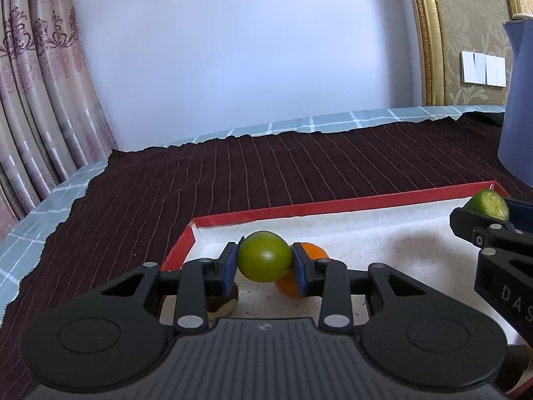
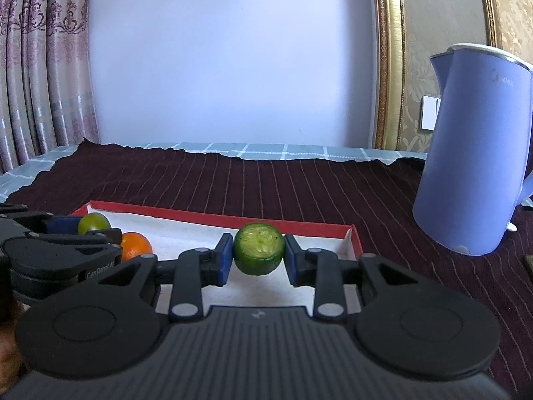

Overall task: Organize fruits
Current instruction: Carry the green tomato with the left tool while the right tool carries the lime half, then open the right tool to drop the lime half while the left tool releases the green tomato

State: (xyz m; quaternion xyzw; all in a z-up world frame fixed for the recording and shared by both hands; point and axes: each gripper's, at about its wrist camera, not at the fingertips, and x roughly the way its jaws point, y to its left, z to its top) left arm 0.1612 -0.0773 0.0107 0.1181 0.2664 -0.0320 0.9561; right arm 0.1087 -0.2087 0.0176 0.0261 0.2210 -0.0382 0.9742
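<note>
The surface [image 2: 299, 183] under my hands is covered by a dark maroon ribbed cloth [image 1: 266, 166], and a strip of pale checked cloth [image 1: 333, 121] shows past its ragged far edge, up to the wall. Beyond the tray the maroon cloth lies bare to that far edge in both views.

One blue kettle [image 2: 473, 153] stands upright on the maroon cloth, off the tray's right side and well apart from my right hand-held gripper.

One shallow tray [image 1: 333, 206] with a red rim and a white floor sits in front of me. Its far rim and left corner are plain in the left wrist view, its right corner in the right wrist view. The middle of the white floor is bare.

My left hand-held gripper [image 1: 265, 261] is closed on one round green fruit [image 1: 265, 256], its blue pads pressing both sides, near the tray's left corner. My right hand-held gripper [image 2: 259, 253] is clamped on one cut green citrus [image 2: 259, 248], the sliced face turned toward the camera, above the tray floor near its right end.

One orange fruit [image 2: 135, 246] lies on the tray floor just behind the left one's fruit. One small dark, rounded thing [image 1: 224, 303] lies under my left gripper's finger; I cannot tell what it is.
</note>
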